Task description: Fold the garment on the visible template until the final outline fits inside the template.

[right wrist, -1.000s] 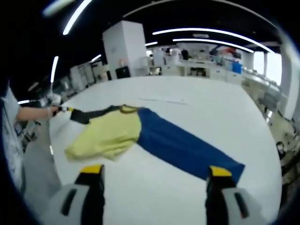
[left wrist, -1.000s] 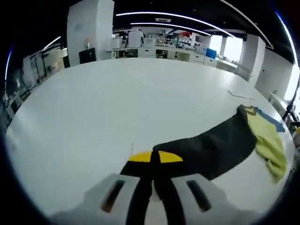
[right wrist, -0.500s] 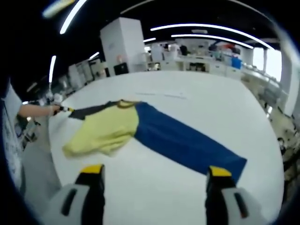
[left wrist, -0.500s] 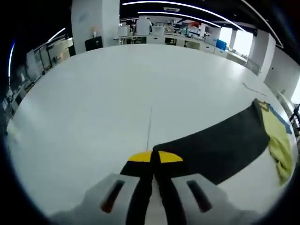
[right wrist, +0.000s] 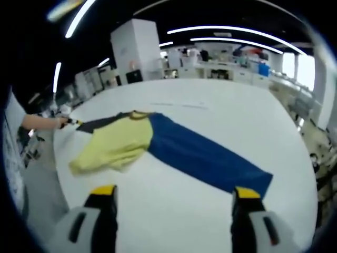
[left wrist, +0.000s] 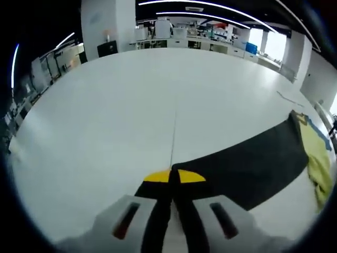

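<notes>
Left gripper view: left gripper [left wrist: 171, 182] had its yellow-tipped fingers [left wrist: 157, 177] clenched on the end of the black sleeve [left wrist: 247, 167] of the garment, low over the large white tabletop [left wrist: 131, 105]. Sleeve ran flat from the fingers away to the right, where it met the pale yellow body of the shirt [left wrist: 320, 168], bunched near the tabletop edge. A thin dark line [left wrist: 173, 132] ran up the tabletop from the fingertips

Right gripper view: right gripper [right wrist: 174, 192] was spread wide, fingers [right wrist: 104, 191] released and holding nothing, hovering above the tabletop near the cuff of the blue sleeve [right wrist: 205, 158]. Blue sleeve lay flat and stretched out; yellow body was crumpled at its left end. Beyond that, the left gripper, held by a person's hand [right wrist: 52, 122], gripped the black sleeve at the tabletop's left edge. Template outline: could not tell where it lay
</notes>
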{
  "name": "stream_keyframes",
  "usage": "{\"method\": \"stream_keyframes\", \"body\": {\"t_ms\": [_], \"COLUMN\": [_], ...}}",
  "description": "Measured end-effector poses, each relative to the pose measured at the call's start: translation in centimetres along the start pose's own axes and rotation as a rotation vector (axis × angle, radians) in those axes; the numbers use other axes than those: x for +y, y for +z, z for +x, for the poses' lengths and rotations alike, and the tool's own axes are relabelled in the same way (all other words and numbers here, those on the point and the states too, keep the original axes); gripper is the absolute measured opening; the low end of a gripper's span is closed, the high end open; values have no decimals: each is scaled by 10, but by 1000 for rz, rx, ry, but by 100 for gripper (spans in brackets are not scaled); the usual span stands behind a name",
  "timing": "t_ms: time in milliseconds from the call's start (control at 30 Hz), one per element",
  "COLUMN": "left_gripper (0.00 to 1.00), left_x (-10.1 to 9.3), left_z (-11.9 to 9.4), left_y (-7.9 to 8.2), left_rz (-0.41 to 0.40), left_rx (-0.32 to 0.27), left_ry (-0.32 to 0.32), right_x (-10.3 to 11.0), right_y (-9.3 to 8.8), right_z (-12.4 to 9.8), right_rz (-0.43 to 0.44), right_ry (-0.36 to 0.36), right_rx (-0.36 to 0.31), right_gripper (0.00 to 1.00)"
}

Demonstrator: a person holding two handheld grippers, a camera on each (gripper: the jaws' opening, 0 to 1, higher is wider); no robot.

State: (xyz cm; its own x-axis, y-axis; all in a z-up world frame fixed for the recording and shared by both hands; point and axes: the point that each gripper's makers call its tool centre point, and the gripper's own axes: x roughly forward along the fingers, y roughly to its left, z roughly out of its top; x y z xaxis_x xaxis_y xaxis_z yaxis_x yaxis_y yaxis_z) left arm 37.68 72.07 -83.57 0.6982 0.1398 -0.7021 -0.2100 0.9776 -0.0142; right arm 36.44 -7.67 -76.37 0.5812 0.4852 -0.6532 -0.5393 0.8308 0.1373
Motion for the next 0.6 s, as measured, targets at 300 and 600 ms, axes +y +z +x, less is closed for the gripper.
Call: {"method": "stream_keyframes", "body": {"t_ms": [300,600], "left_gripper": [28,67], "left_x": [1,-22], "left_z": [1,-8], "left_y": [1,1], "left_rz": [24,110], "left_rx": [-22,-57], "left_ry": [-1,-101], "right_x": [2,9], "right_y": [1,-1], "right_z": [1,-2], "right_rz": [0,-31], "right_ry": [12,25], "right_rx": [0,4], "right_gripper": [93,99]}}
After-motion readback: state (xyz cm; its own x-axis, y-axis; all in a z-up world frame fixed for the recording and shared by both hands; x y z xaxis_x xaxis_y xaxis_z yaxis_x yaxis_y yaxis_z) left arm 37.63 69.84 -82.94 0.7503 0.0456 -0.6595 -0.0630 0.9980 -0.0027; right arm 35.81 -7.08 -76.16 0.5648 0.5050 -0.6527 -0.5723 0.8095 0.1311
